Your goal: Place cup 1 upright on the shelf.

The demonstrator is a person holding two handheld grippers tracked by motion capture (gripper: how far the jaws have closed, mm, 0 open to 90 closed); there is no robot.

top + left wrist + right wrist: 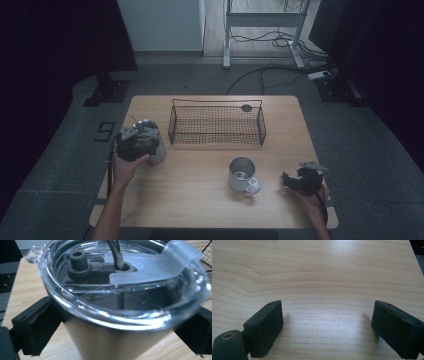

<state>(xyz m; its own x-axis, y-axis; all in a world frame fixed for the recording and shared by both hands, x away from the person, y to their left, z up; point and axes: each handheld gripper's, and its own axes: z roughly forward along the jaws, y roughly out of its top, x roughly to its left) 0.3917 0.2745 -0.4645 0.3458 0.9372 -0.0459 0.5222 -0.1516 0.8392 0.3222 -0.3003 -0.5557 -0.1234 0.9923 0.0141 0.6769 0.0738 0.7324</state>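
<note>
A: Left gripper (142, 142) first. What is seen between its jaws?

B: A steel tumbler (112, 340) is clamped there, one black jaw pressed to each side of its body just under the rim. A clear lid (125, 290) is seated on top, and a metal straw (115, 251) is passed through the lid's opening.

A: And where is that tumbler placed on the table?

B: It is seen upright near the left edge of the wooden table (200, 210), with the left hand (125, 167) wrapped behind the gripper. Whether its base is touching the wood cannot be told.

A: Over to the right gripper (327, 322).

B: Its jaws are spread wide with nothing between them; bare wood grain is seen in the gap. It is held low by the right hand (312, 202) near the table's front right corner.

A: What lies beyond the grippers?

B: A metal mug (242, 175) is stood upright near the middle front, its handle turned toward the person, well apart from both grippers. A black wire basket (216, 123) is set across the far middle, just beside the tumbler. A small dark round thing (246, 107) is seen at its far rim, too small to identify.
</note>
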